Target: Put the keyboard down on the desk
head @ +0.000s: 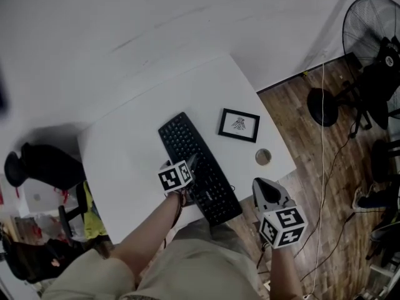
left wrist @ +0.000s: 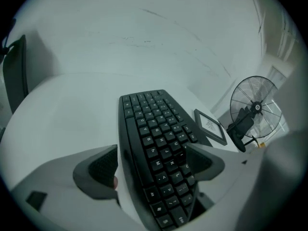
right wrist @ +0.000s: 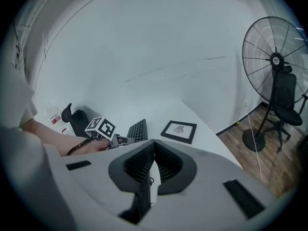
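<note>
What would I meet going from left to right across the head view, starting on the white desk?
keyboard → framed picture → small round object → standing fan, which is off the desk on the wooden floor

White desk [head: 131, 149], rounded corners, centre of the head view, set at an angle. Black keyboard [head: 199, 167] lies flat on it, running diagonally from frame centre toward lower right; its near end reaches the desk's front edge. Framed picture [head: 239, 124] lies flat just right of the keyboard's far end, apart from it. Small round thing [head: 263, 157] below the picture, near the desk's right edge; kind unclear. Wood floor [head: 300, 136] at right carries a standing fan [head: 365, 30].
</note>
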`<state>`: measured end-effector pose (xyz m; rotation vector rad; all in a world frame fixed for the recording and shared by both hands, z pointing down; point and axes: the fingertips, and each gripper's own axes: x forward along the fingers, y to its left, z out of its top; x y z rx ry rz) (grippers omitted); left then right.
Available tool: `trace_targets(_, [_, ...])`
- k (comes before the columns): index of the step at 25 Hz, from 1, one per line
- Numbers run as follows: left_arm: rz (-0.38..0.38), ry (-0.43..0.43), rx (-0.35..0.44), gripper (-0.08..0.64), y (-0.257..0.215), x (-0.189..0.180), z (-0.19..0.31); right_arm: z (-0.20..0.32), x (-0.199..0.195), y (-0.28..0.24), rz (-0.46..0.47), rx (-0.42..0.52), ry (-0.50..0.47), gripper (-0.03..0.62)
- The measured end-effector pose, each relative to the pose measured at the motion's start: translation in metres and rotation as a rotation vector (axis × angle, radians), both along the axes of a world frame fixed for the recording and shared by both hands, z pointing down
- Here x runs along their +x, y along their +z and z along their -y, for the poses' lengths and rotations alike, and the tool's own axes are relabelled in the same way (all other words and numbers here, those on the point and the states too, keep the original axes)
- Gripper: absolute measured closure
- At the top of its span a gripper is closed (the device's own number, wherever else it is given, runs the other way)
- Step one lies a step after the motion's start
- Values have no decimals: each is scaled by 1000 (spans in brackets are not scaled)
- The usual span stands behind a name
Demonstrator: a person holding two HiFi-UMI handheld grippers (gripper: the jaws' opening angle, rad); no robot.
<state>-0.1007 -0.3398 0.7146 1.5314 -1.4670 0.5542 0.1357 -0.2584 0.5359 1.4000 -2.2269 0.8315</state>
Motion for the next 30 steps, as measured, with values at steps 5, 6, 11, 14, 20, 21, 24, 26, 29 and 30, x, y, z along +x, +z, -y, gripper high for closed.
trace_targets(5, [-7,34,18,132,-4,-6,-5,-3,-7,-2,-8,3,-9,568])
trace_targets(6, [-2,55,33,132,-9,-6,-5,-4,-8,-4,-8,4,-11,568])
trace_targets(11, [38,172,146,133,-47,-4,1,-4,-14,-15,-15,26,-15,568])
trace_targets(14, [68,222,224,133,-78,-5,6,1,-14,-33,-7,84,10,568])
trace_targets(20, [138,312,355,135,-132,-12,12,10,-9,-83,-167,270,38,568])
trace_targets(21, [136,327,375,135,-142,-11,12,11,-10,-91,-183,289,39,568])
trace_targets(24, [122,377,438,137,-173,-6,10,12,-10,-115,-174,337,54,568])
trace_targets(26, [134,405,498,138,-198,-2,10,12,-10,-132,-148,374,69,568])
trace_targets(29, [159,441,597,145,-234,4,6,9,-13,-158,-95,418,77,568])
trace_targets(30, [160,453,626,150,-245,6,5,7,-16,-167,-70,430,73,568])
